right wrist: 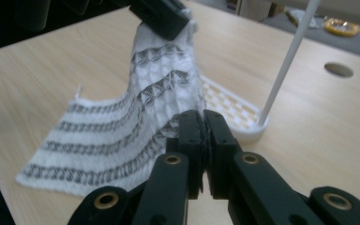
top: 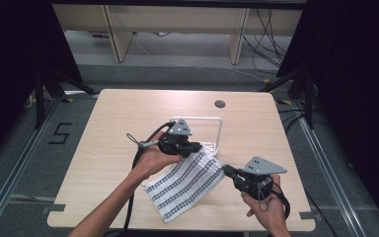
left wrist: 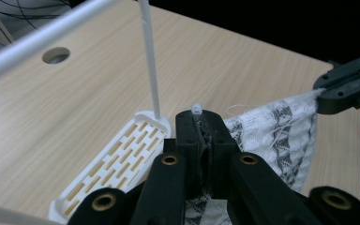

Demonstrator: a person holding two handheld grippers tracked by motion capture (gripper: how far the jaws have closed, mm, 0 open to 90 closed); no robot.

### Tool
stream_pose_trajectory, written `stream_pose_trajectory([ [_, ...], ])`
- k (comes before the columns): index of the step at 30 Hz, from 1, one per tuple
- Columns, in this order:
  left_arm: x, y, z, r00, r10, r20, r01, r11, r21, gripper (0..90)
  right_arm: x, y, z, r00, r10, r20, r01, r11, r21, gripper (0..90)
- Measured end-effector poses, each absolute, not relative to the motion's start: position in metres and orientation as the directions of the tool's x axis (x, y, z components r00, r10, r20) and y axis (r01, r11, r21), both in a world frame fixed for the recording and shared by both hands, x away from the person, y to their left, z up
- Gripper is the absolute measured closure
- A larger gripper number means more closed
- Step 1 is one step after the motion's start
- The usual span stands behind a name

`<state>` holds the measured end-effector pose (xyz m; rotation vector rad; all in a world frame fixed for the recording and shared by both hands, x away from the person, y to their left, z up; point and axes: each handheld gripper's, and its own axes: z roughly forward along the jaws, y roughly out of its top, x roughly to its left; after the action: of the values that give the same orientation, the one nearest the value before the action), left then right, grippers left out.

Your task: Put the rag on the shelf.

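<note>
A white cloth with dark woven stripes (top: 187, 181) lies partly on the wooden table (top: 123, 118), its far edge lifted. My left gripper (top: 197, 147) is shut on one upper corner of the cloth (left wrist: 267, 126), beside the white rack (top: 212, 129). My right gripper (top: 227, 171) is shut on the other lifted corner, at the cloth's right edge (right wrist: 159, 89). In the right gripper view my own jaws (right wrist: 203, 117) pinch the fabric and the left gripper (right wrist: 161, 16) holds the cloth's top. In the left gripper view the right gripper (left wrist: 344, 86) grips the far corner.
The white rack has a slotted foot (left wrist: 122, 159) and thin upright rods (left wrist: 150, 61) joined by a top bar (top: 202, 118). A round cable hole (top: 220, 103) sits near the table's far edge. Black cables trail from both grippers toward the front edge.
</note>
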<state>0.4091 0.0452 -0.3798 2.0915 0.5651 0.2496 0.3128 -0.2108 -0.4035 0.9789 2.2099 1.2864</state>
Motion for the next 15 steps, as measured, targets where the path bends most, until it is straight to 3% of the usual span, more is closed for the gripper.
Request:
stream_pose_trajectory([
  [9, 0.402, 0.073, -0.347, 0.836, 0.541, -0.095, 0.323, -0.344, 0.882, 86.2, 0.339, -0.206, -0.362, -0.691, 0.722, -0.006, 0.306, 0.301, 0.903, 87.6],
  [15, 0.397, 0.076, -0.333, 0.825, 0.560, -0.078, 0.320, -0.348, 0.881, 86.2, 0.349, -0.202, -0.338, -0.694, 0.720, -0.017, 0.282, 0.294, 0.913, 87.6],
])
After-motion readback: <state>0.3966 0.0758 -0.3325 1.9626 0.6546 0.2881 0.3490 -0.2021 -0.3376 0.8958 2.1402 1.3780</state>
